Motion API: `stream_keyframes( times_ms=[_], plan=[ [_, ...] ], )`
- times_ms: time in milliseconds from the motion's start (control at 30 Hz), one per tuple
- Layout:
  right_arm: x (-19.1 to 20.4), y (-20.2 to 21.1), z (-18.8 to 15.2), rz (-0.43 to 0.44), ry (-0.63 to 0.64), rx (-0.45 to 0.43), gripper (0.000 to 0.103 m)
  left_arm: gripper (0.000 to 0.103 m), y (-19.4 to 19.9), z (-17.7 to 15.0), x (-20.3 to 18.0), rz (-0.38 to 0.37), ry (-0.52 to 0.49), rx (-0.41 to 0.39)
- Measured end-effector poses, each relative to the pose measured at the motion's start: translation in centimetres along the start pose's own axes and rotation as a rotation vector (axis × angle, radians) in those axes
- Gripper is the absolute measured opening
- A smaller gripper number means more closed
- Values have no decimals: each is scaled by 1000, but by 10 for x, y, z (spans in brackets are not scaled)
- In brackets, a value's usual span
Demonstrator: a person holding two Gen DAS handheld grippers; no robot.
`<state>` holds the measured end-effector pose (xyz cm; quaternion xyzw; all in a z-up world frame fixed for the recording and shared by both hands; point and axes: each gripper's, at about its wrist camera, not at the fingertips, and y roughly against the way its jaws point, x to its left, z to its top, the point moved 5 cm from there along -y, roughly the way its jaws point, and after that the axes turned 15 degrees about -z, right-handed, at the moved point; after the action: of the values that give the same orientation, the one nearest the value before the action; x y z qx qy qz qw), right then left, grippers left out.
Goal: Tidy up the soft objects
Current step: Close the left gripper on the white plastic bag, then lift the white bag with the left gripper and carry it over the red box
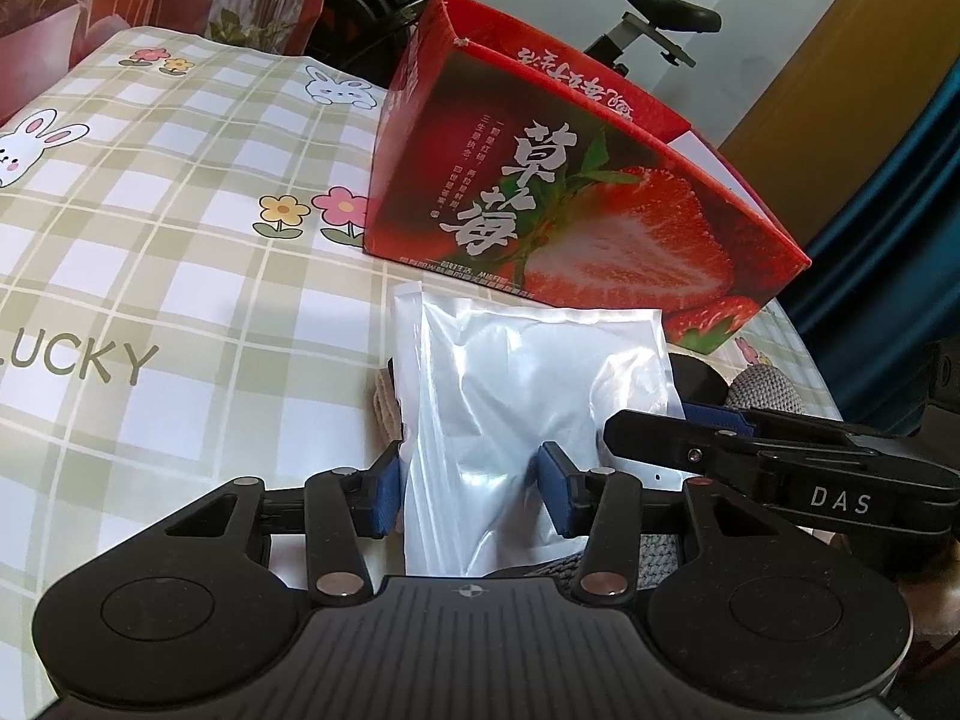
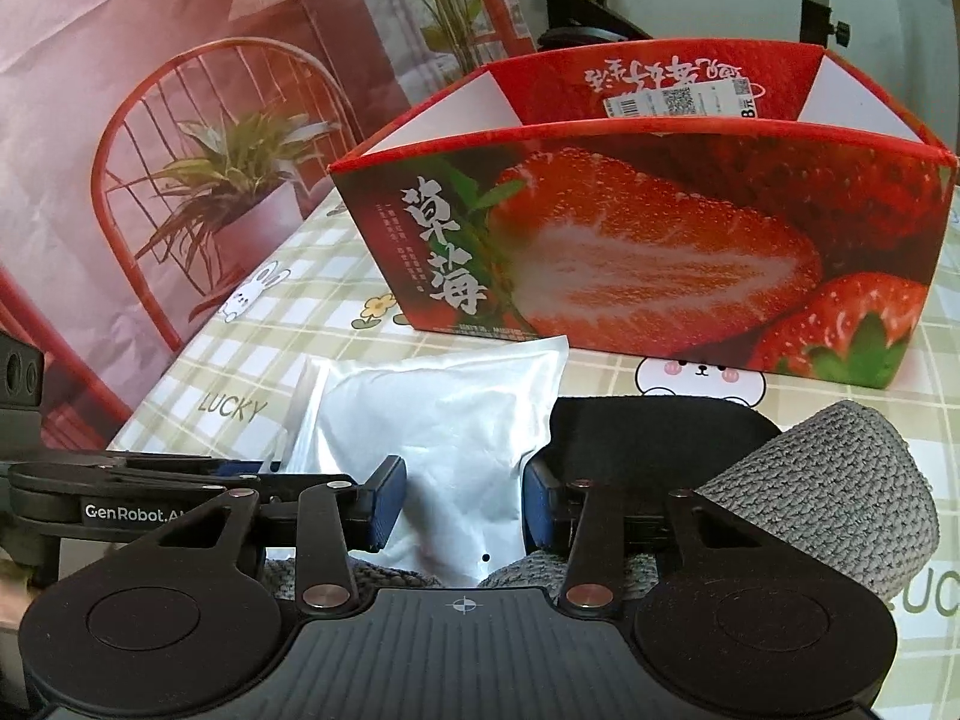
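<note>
Both grippers on one white plastic pouch (image 1: 528, 396)

Left gripper (image 1: 474, 483) and right gripper (image 2: 462, 501) fingers pinch the pouch, on the desk (image 1: 180, 276) near the strawberry box (image 1: 558, 204), black and grey knitted items (image 2: 840, 498) beside it

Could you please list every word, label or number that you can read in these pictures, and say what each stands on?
"草莓": red cardboard strawberry box.
"LUCKY": green checked tablecloth.
"DAS": black right gripper.
"GenRobot.AI", partly hidden: black left gripper.
Small box print, barcode sticker: unreadable.
</note>
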<state>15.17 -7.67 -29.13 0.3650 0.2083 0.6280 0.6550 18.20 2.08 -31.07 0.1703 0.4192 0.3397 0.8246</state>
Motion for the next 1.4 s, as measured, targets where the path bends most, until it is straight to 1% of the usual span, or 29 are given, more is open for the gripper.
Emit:
stream_keyframes(
  times_ms=[467, 667, 867, 1033, 1233, 1400],
  plan=[
    [-3, 9, 8, 20, -5, -44, 36, 48, 9, 12, -10, -10, -41, -31],
    [1, 15, 11, 24, 17, -66, 33, 48, 14, 14, -15, -20, -50, -45],
    [2, 13, 9, 10, 45, -62, 31, 48, 12, 11, -8, -26, -27, -40],
    [0, 8, 4, 2, 34, -44, 31, 49, 7, 9, 1, -33, -1, -32],
    [-3, 3, 1, 0, 16, -24, 31, 52, 2, 7, 8, -63, 53, -33],
    [-3, 6, 2, 10, 2, -37, 31, 52, 7, 12, 3, -71, 37, -50]
  ],
)
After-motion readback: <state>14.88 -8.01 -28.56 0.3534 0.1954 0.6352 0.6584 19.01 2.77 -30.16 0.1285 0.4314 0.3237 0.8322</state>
